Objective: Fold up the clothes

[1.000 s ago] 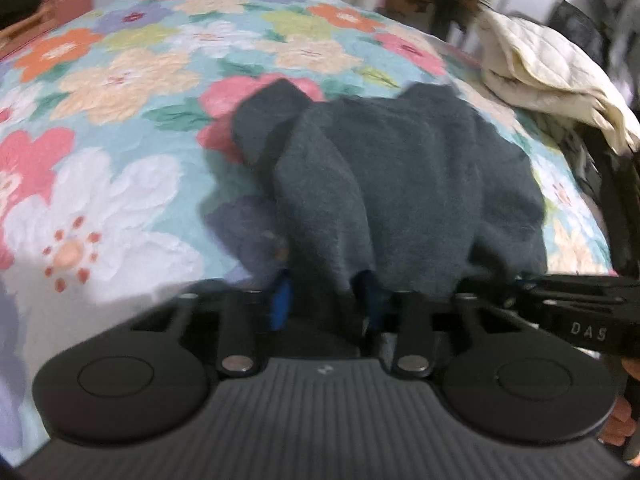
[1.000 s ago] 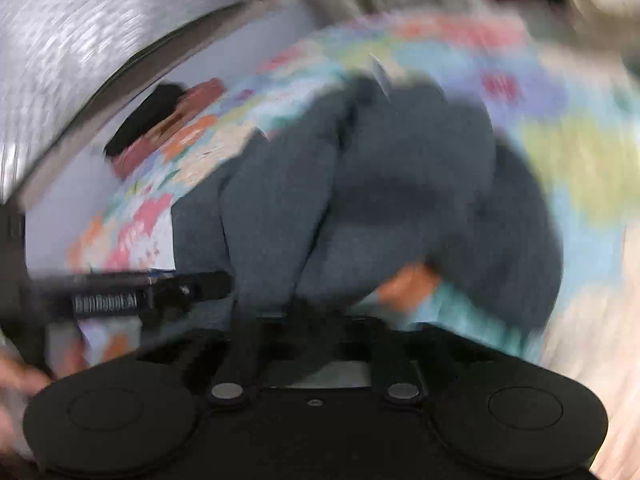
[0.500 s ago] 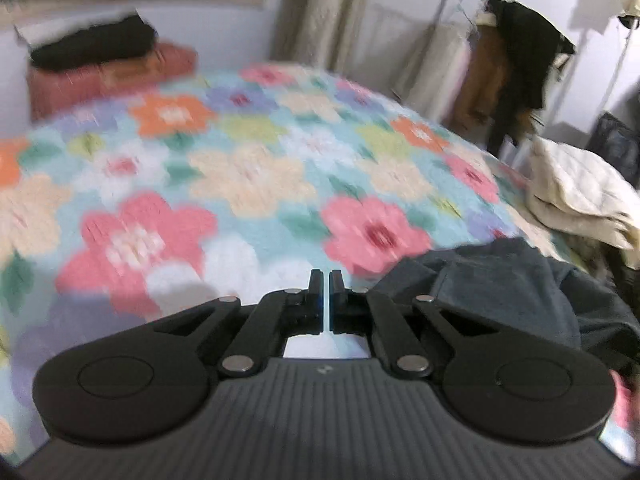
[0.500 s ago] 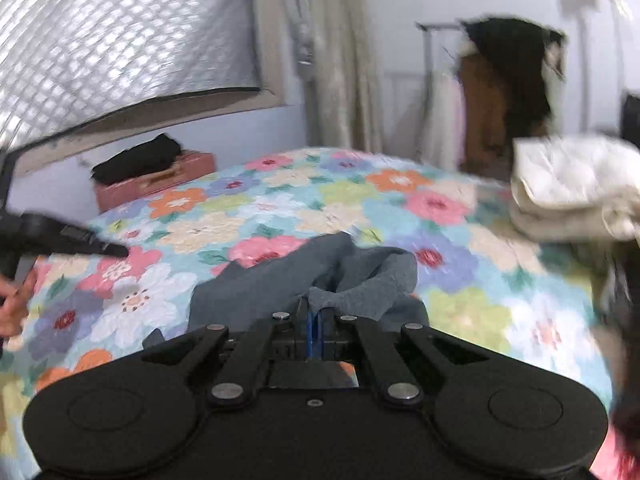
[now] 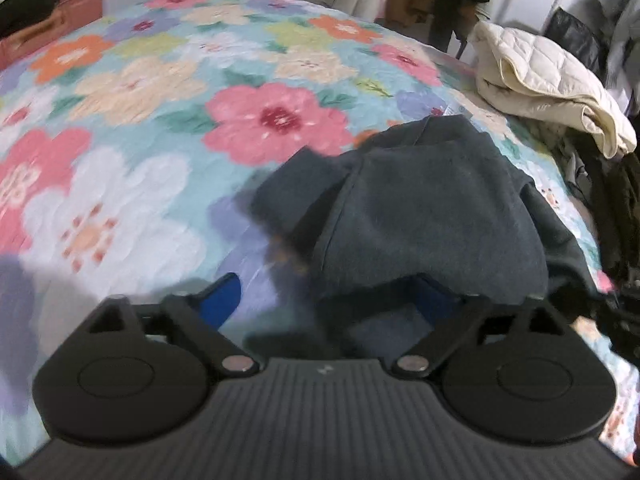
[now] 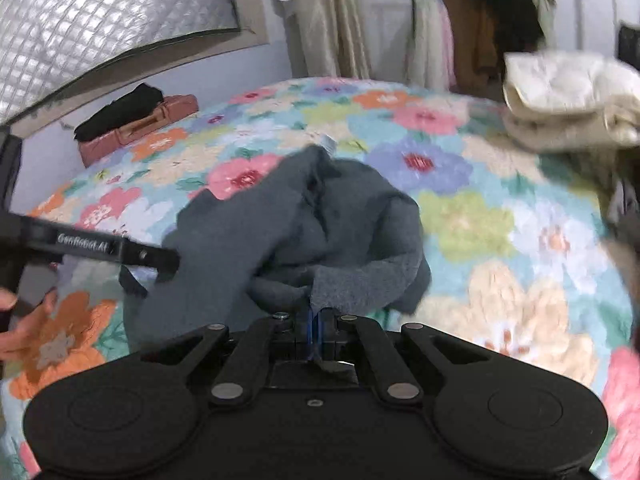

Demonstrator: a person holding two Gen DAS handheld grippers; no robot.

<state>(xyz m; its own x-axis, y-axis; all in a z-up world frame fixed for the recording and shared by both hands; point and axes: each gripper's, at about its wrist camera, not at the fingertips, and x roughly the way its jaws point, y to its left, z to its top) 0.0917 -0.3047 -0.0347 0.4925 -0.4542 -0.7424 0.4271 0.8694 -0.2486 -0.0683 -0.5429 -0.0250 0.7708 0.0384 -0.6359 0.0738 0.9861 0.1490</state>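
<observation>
A dark grey garment (image 5: pixel 420 216) lies crumpled on the floral bedspread (image 5: pixel 160 92), near a folded cream quilt (image 5: pixel 540 80). The left claw (image 5: pixel 332 300) is spread wide at the cloth's near edge, while the right claw (image 6: pixel 314 322) is clenched on a fold of the fabric.

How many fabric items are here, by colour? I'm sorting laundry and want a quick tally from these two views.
Dark grey: 1, the garment pinched by the right gripper; the left gripper is open at its edge.
Cream: 1, the quilted jacket.
Black: 1, the cloth on the reddish case.
Floral: 1, the bedspread.
Total: 4
</observation>
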